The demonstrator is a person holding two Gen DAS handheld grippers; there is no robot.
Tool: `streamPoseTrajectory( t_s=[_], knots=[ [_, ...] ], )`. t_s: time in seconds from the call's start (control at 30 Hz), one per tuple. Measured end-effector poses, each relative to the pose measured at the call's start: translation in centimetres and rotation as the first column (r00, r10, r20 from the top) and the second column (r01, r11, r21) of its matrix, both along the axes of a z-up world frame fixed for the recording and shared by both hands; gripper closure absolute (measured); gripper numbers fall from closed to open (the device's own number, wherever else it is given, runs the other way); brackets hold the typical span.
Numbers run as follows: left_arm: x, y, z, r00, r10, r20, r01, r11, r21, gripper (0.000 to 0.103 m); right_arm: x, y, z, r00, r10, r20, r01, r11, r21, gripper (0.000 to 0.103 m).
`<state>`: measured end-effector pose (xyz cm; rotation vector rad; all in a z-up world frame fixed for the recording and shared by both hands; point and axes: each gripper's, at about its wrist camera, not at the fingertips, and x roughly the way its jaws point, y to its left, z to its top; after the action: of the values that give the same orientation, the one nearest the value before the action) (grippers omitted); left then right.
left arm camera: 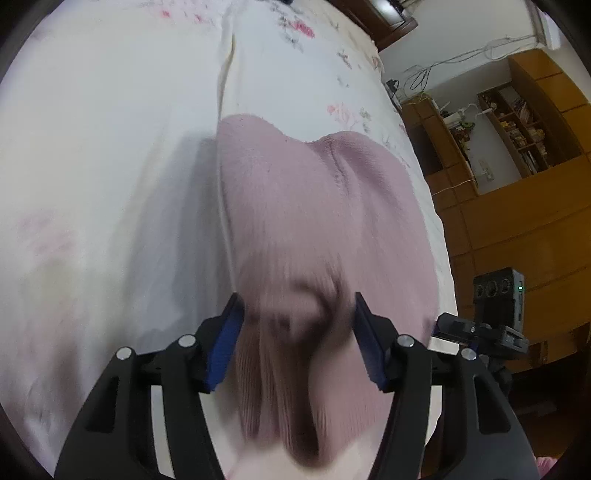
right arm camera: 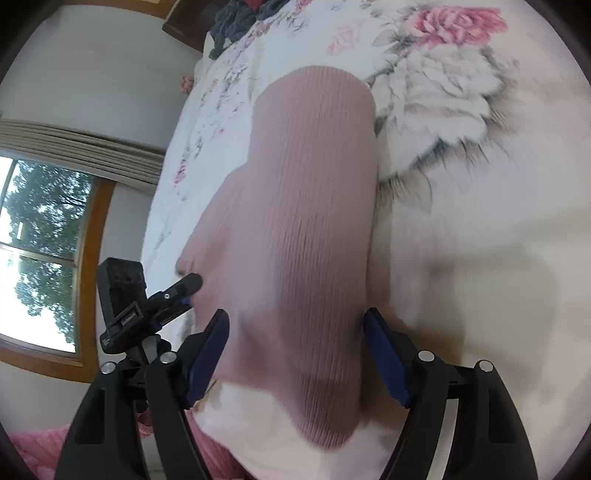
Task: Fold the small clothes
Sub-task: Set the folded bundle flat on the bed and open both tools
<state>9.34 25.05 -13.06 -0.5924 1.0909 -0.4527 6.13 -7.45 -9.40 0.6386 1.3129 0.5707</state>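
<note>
Pink ribbed knit garment (left arm camera: 317,206) (right arm camera: 310,206), spread on a white floral bedsheet (left arm camera: 110,147) (right arm camera: 461,258), lengthwise away from both cameras. Near end bunched and blurred between the blue pads (left arm camera: 225,347) of the left gripper (left arm camera: 297,332); fingers apart, cloth filling the gap between them, contact with the pads not clear. Far edge showing two rounded lobes with a seam running down between them. Crease in the sheet just left of the garment, running toward the far side of the bed.

From the right wrist view, same knit lying between the fingers of the right gripper (right arm camera: 295,354), jaws wide apart, blue pads (right arm camera: 384,362) either side of the fabric; grip or mere straddle impossible to tell. Ribs running lengthwise, far end squared off beside a large printed rose. Left gripper (right arm camera: 184,288) seen at the garment's left edge, tip touching or just beside the cloth.

Beyond the bed: wooden shelving (left arm camera: 517,129) with small items and cables on the wall; a window (right arm camera: 40,251) with trees outside and a wooden frame; dark clothing (right arm camera: 240,18) heaped at the far end of the bed.
</note>
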Motion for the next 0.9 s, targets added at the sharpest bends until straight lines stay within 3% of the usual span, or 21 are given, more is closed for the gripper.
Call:
streamPoseTrajectory(
  t_s=[0.2, 0.3, 0.43, 0.6, 0.7, 0.77, 0.9],
  knots=[
    [-4.6, -2.7, 3.6, 0.99, -0.086, 0.115, 0.072, 0.99, 0.123, 0.042, -3.4, -0.6, -0.2, 0.999, -0.034, -0.002, 0.034, 0.997, 0.065, 0.027],
    [-4.9, -4.2, 3.4, 0.988, -0.098, 0.12, 0.079, 0.985, 0.151, 0.04, -3.8, -0.2, -1.4, 0.998, -0.051, -0.027, 0.052, 0.996, 0.071, 0.027],
    [-4.3, -4.5, 1.0, 0.995, -0.075, 0.067, 0.058, 0.972, 0.227, 0.04, -3.5, 1.0, -3.2, 0.997, -0.045, -0.061, 0.047, 0.998, 0.044, 0.03],
    [-3.9, -4.3, -0.9, 0.999, -0.051, 0.008, 0.047, 0.961, 0.273, 0.042, -3.5, 1.0, -3.9, 0.996, -0.029, -0.084, 0.032, 0.999, 0.034, 0.073],
    [-3.7, -4.0, -1.2, 0.999, -0.045, -0.005, 0.044, 0.958, 0.283, 0.04, -3.7, 0.5, -2.1, 0.999, -0.002, -0.048, 0.004, 1.0, 0.026, 0.078],
    [-3.5, -4.3, -1.6, 0.999, -0.052, -0.013, 0.054, 0.954, 0.294, 0.039, -3.7, 0.7, -0.5, 0.999, 0.033, -0.011, -0.033, 0.998, -0.045, 0.079],
    [-3.1, -4.3, -2.7, 0.999, -0.04, -0.035, 0.049, 0.95, 0.307, 0.037, -3.6, 1.2, -1.1, 0.998, 0.059, -0.037, -0.063, 0.993, -0.097, 0.08]
  ],
)
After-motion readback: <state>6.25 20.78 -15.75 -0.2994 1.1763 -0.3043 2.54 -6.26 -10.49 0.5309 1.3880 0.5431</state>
